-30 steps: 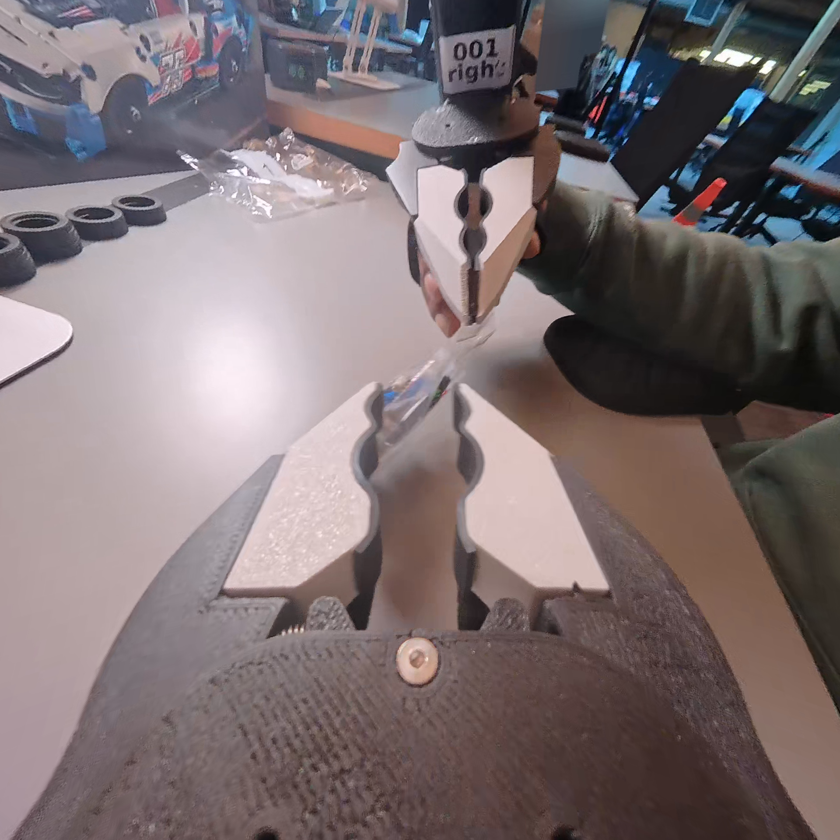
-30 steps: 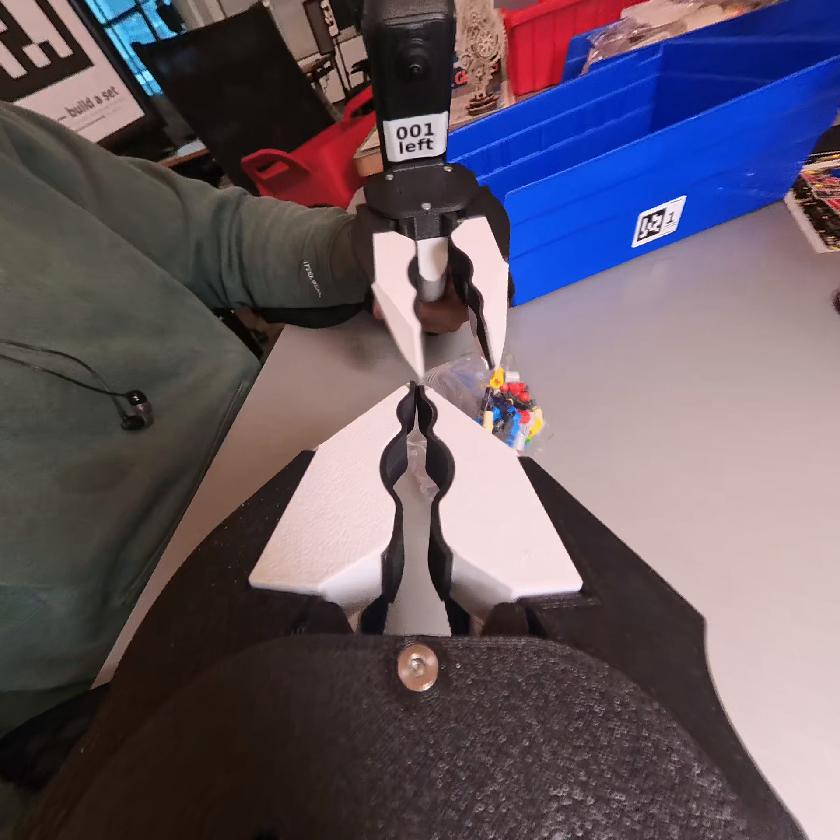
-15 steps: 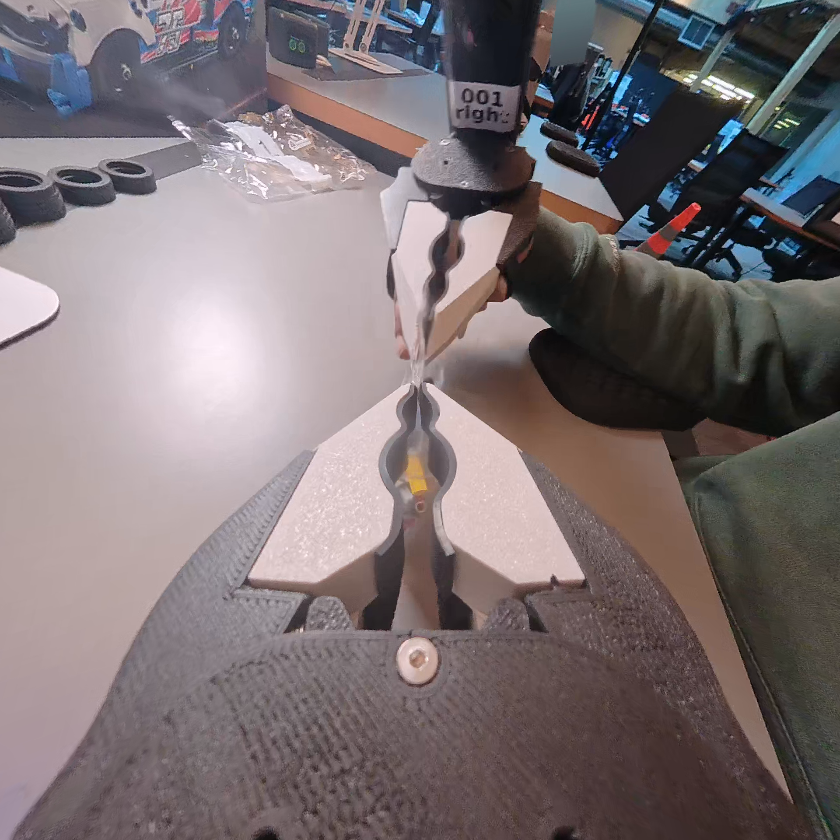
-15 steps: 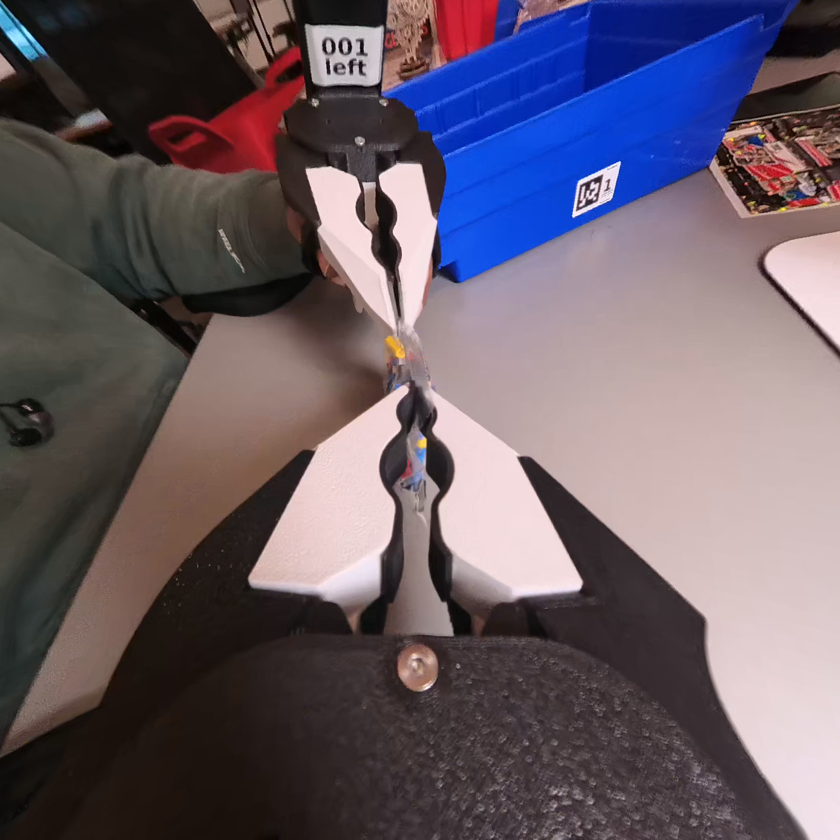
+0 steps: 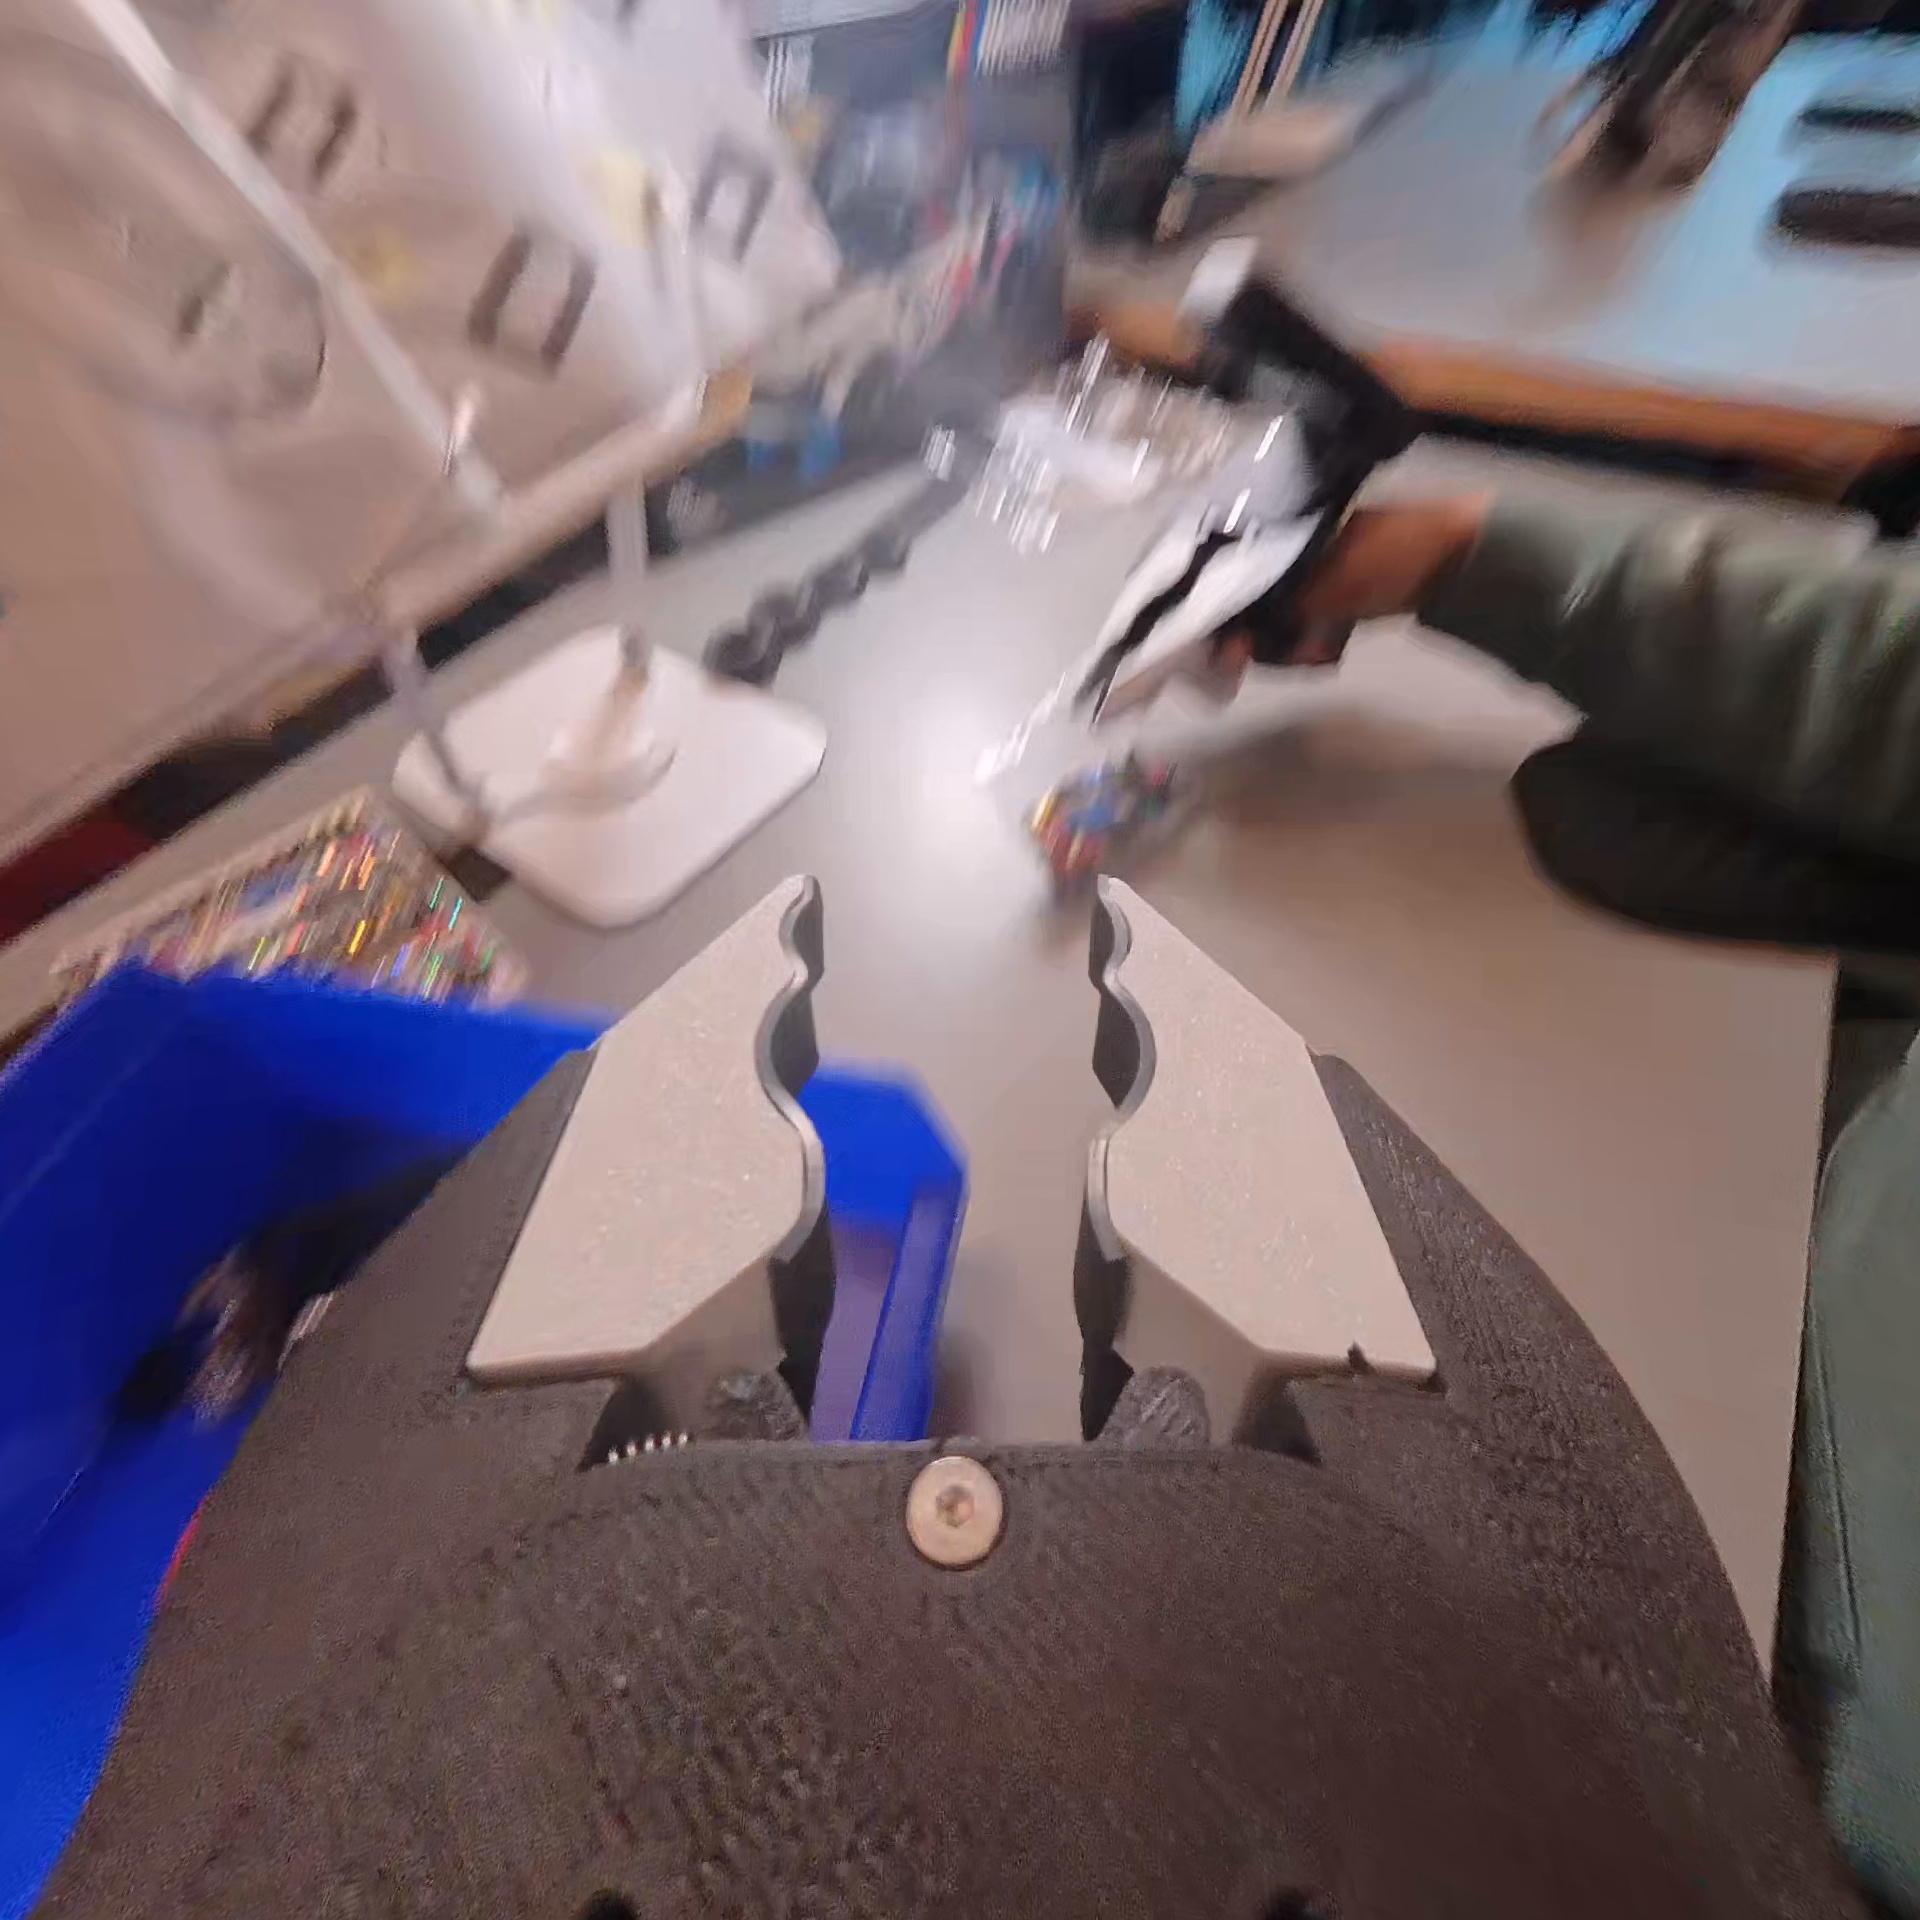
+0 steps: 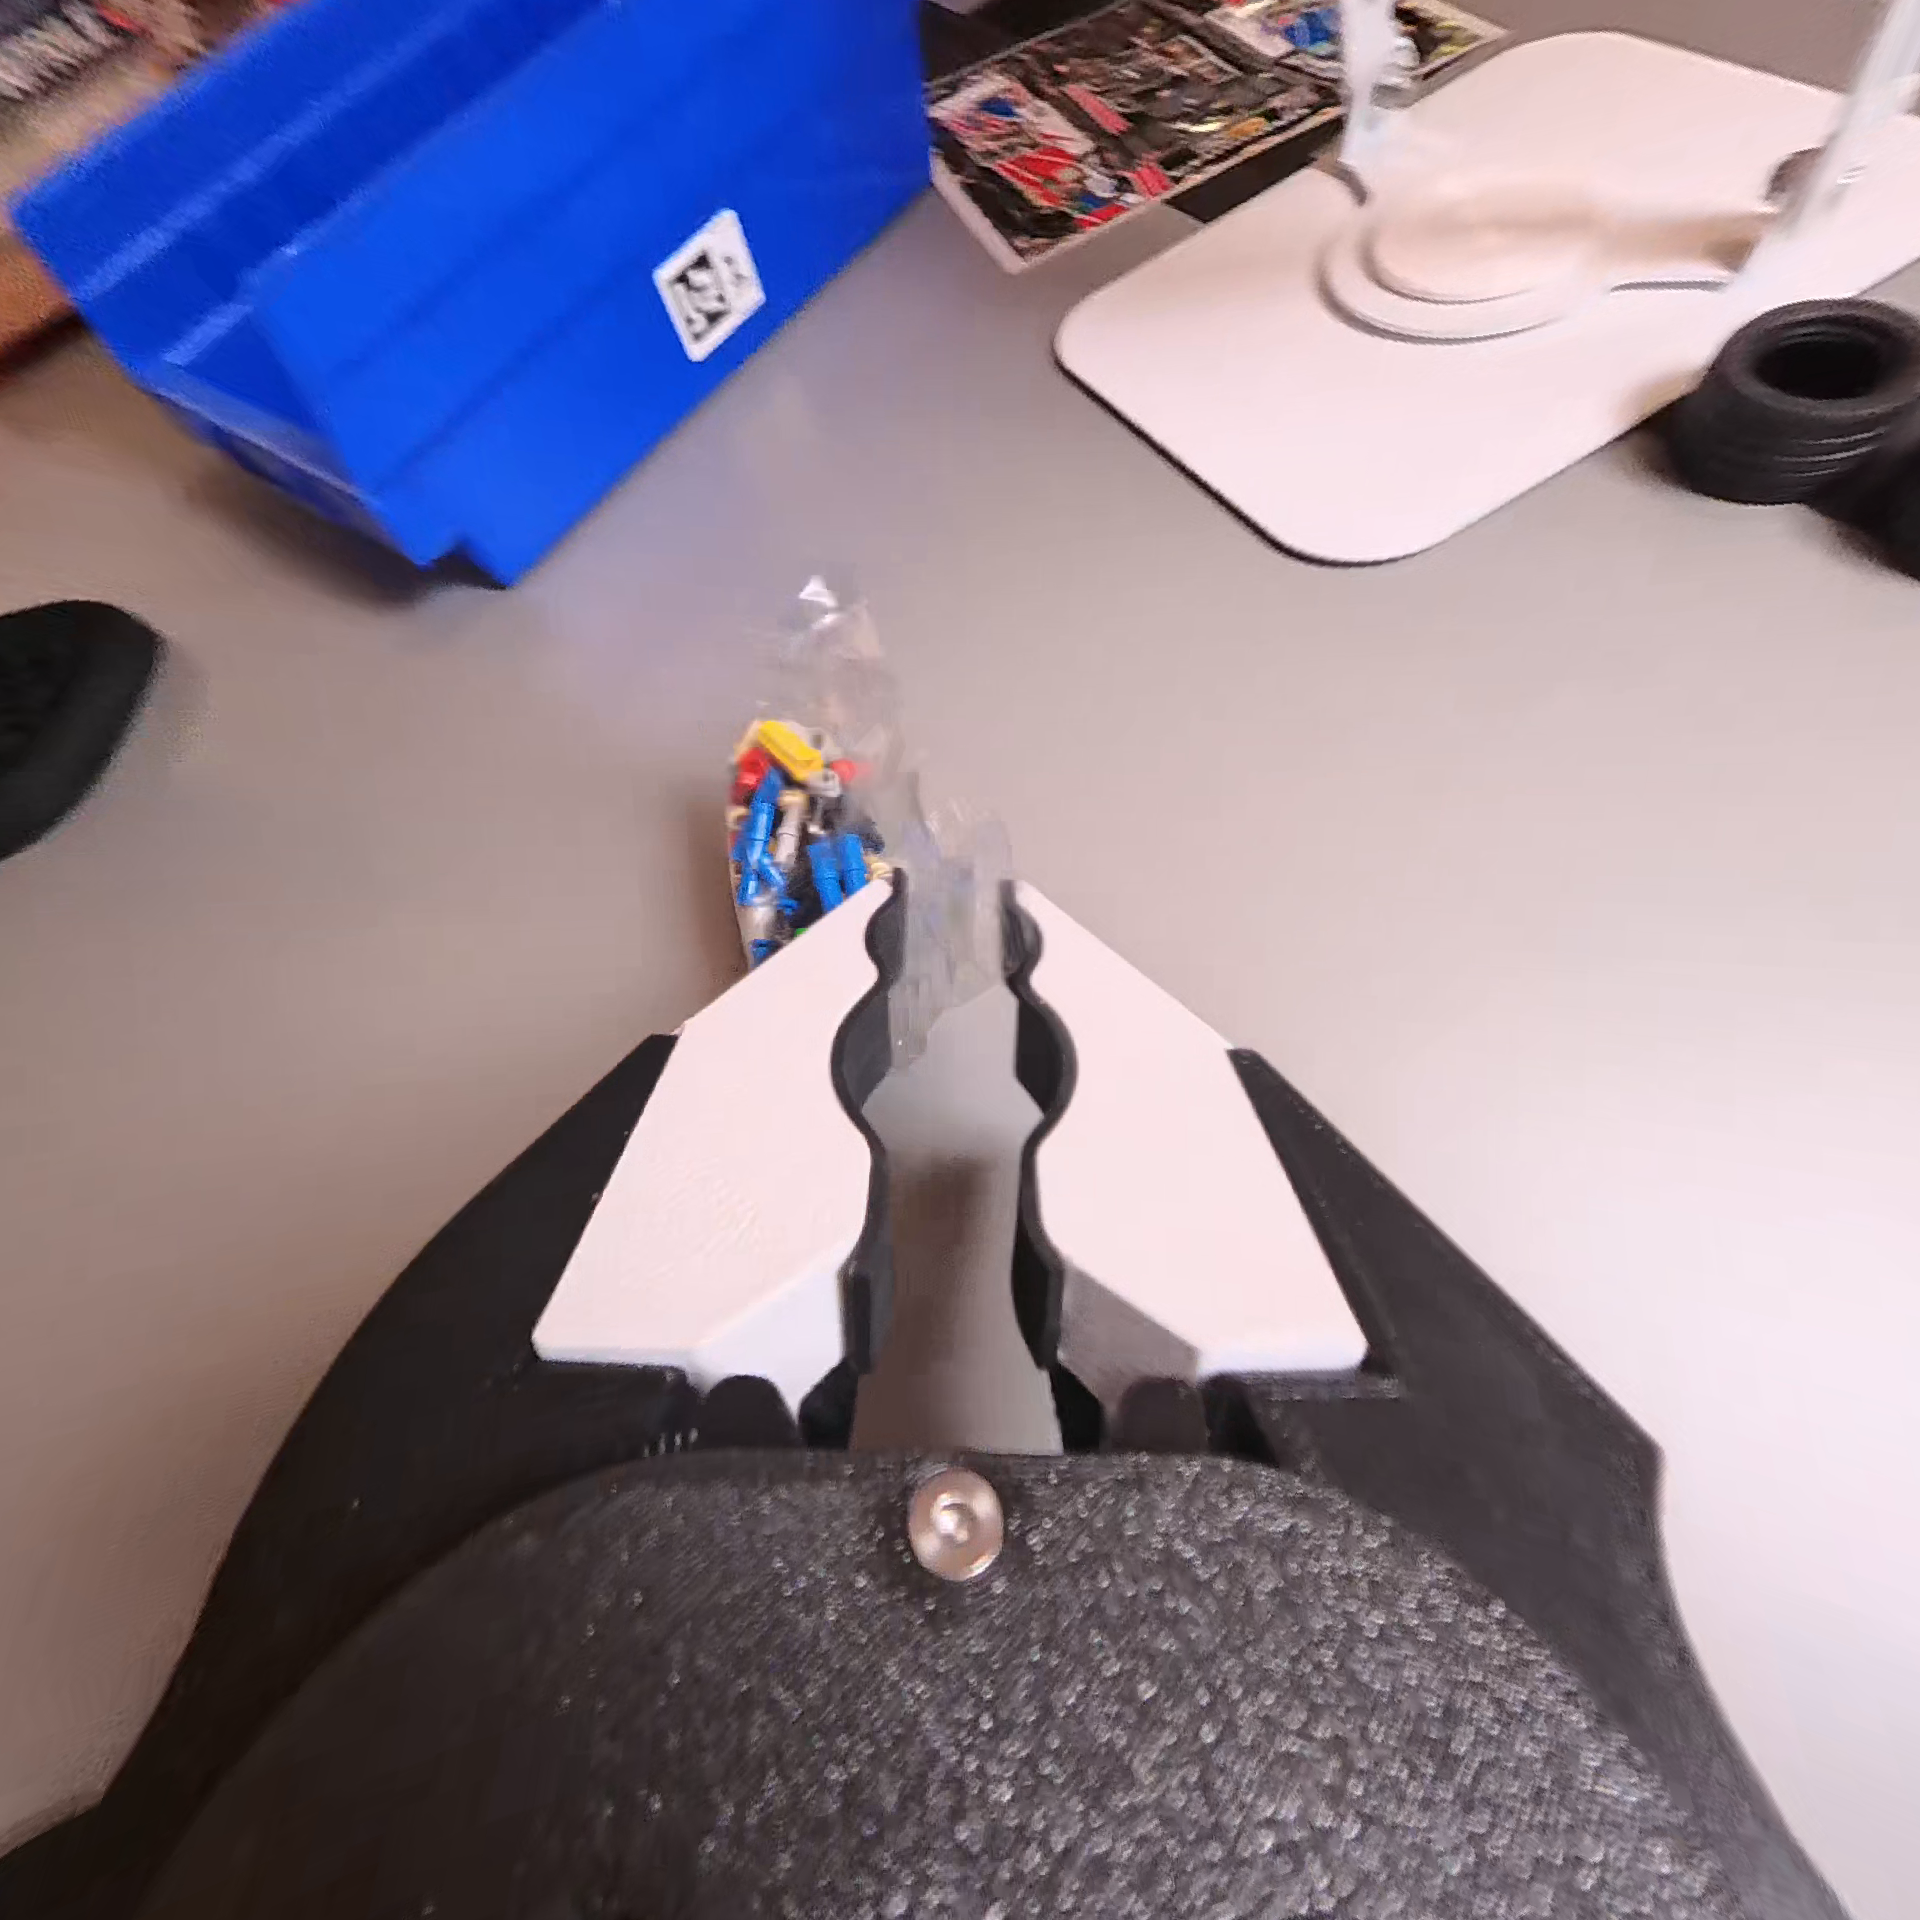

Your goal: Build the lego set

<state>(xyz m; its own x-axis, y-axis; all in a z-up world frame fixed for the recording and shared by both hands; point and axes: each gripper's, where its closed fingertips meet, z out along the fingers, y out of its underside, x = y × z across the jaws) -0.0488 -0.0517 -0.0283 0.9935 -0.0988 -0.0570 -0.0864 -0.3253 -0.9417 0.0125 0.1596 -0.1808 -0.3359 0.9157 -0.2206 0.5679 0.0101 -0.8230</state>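
A small clear plastic bag [image 6: 940, 925] with a pile of small blue, red and yellow lego pieces [image 6: 795, 831] lies on the grey table. My right gripper [image 6: 953, 885] is open, its tips on either side of the loose plastic, just right of the pieces. In the blurred left wrist view the right gripper [image 5: 1164, 634] hangs tilted over the pieces [image 5: 1101, 821]. My left gripper [image 5: 956, 894] is open and empty, well back from the pieces, partly over the blue bin [image 5: 208, 1143].
The blue bin [image 6: 468, 260] stands at the back left. An instruction booklet [image 6: 1122, 114] and a white stand base [image 6: 1403, 364] lie behind, with black tyres [image 6: 1808, 405] at the right. Another clear bag [image 5: 1081, 447] lies farther off. A green sleeve [image 5: 1662, 623] is at the right. The gap from one gripper's tips to the other's is roughly 30 cm. From my right tips it is roughly 20 cm to the white stand base [image 6: 1403, 364]; from my left, 35 cm. Look for it in the left wrist view [image 5: 689, 752] too.
Both grippers were shut on the bag and pulling it between them. Now both have opened, the left has swung away over the blue bin, and the bag with its pieces lies on the table.
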